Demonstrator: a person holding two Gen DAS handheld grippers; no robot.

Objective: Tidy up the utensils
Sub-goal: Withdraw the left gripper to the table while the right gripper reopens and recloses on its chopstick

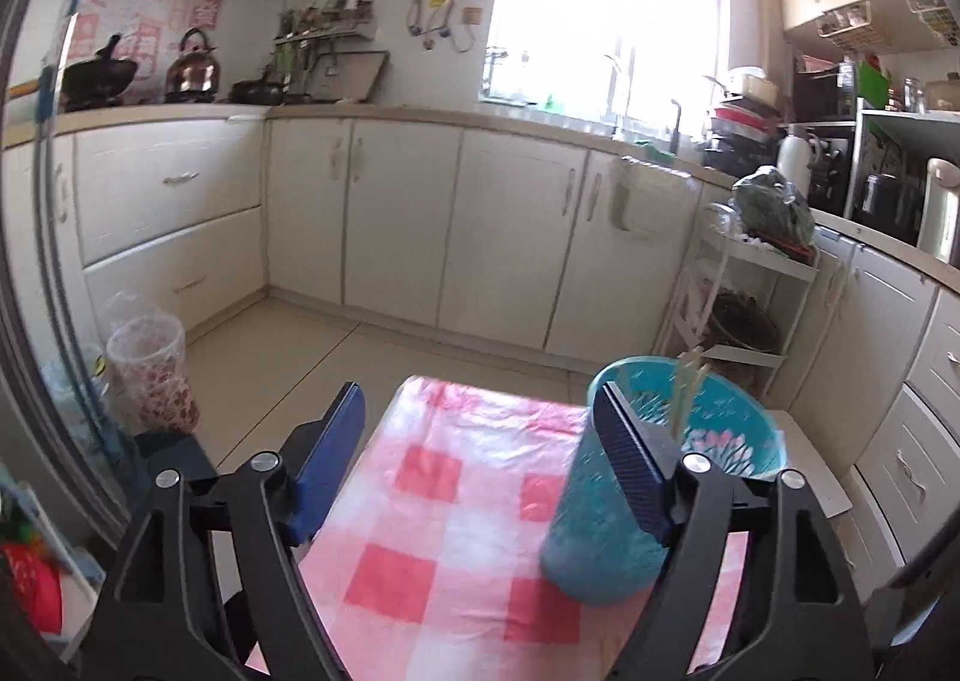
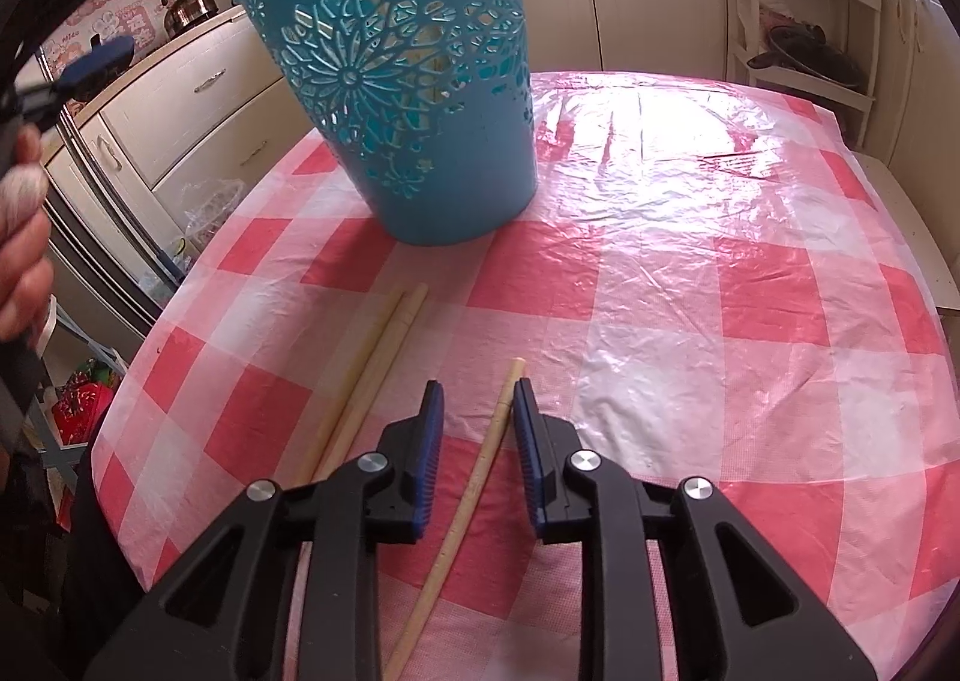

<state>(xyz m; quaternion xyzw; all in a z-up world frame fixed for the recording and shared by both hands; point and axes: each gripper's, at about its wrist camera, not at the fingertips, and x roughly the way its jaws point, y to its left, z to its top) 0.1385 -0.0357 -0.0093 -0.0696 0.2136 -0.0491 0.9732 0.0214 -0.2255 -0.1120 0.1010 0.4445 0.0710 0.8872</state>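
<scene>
Basket [image 2: 414,99] near tablecloth [image 2: 720,321] edge

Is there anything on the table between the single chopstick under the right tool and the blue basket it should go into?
Nothing visible blocks it. The chopstick lies between the right tool's open jaws, and only bare checked tablecloth lies ahead up to the basket. Two more chopsticks lie off to the left.

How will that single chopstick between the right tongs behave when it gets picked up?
The chopstick looks thin, stiff and light. Its rounded shaft may roll on the glossy plastic tablecloth, and gripped near one end by the right tongs, it could pivot.
</scene>
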